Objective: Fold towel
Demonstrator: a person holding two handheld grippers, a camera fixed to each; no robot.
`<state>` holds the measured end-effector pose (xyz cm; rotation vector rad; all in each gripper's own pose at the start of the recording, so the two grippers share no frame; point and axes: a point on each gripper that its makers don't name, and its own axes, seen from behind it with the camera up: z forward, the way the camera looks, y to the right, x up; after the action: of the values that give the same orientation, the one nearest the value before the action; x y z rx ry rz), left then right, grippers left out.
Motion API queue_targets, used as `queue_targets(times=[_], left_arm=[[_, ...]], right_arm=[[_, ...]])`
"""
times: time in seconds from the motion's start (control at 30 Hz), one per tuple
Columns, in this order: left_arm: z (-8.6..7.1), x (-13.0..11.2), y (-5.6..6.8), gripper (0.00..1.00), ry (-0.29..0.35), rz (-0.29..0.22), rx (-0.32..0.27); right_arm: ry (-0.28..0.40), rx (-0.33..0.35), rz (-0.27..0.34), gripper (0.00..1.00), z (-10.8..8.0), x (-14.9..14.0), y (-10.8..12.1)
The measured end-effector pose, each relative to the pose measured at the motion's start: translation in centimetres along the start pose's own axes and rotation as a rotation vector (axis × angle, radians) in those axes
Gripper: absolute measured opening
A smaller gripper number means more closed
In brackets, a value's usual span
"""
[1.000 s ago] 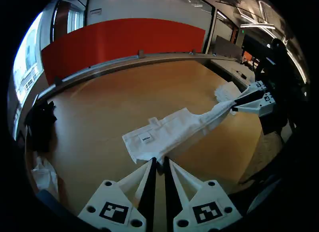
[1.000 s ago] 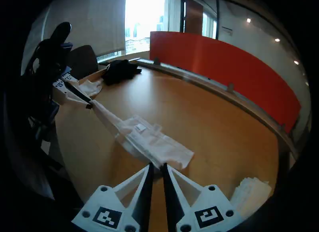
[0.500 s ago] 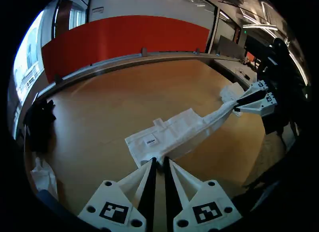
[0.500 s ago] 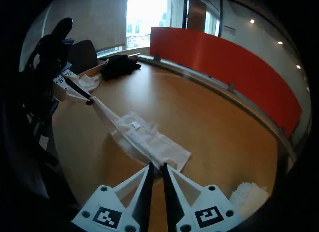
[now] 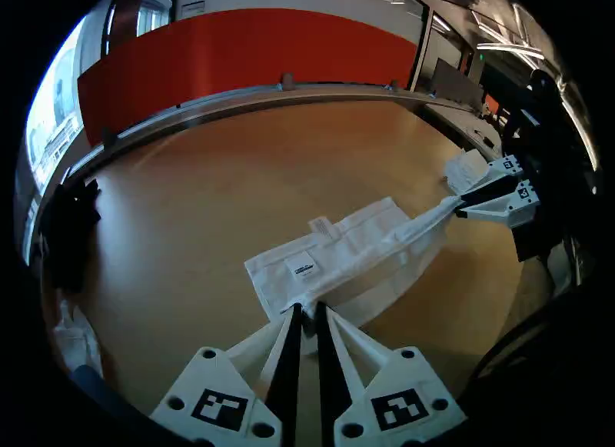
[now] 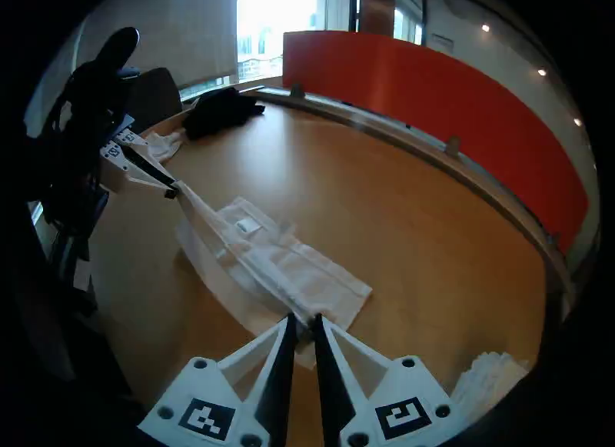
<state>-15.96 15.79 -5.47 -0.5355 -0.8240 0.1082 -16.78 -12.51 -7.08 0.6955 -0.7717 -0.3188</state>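
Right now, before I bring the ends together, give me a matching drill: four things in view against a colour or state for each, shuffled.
Things:
1 towel
2 partition
3 bundled cloth
4 table

States:
A black, heaped near the table's far edge
B orange-brown wood
C red, upright behind the table
D white, pinched at opposite ends by the left gripper and the right gripper

Pairs: 1-D, 2-C, 3-A, 4-B.
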Motion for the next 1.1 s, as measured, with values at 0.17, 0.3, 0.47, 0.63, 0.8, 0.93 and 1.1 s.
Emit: queue_targets(times=[0.17,0.3,0.47,0.63,0.8,0.93,1.1], left_arm=[[0.6,-0.1,-0.3,0.13,-0.007,-0.001,0.000],[1.4,-0.1,-0.7,0.13,-0.012,0.006,0.002],[2.9,-0.1,-1.0,0.13,-0.029,0.036,0.003],[4.2,-0.6,-1.4,0.13,-0.054,0.055,0.006],[5.3,-1.4,-1.6,0.13,-0.076,0.063,0.008],[6.1,-1.8,-1.9,0.14,-0.087,0.066,0.015],[7.1,-2.2,-2.3,0.17,-0.093,0.068,0.021]], right_arm=[[-0.011,0.003,0.003,0.16,0.4,-0.4,0.2],[-0.024,0.000,0.004,0.17,0.8,-0.8,0.8],[-0.042,-0.001,0.015,0.16,1.8,-1.3,1.5],[-0.061,0.003,0.031,0.16,2.8,-1.9,2.1],[-0.084,0.010,0.039,0.17,3.9,-2.7,2.2],[-0.093,0.004,0.046,0.17,4.7,-3.0,2.6],[-0.110,-0.009,0.067,0.18,5.8,-3.5,3.1]])
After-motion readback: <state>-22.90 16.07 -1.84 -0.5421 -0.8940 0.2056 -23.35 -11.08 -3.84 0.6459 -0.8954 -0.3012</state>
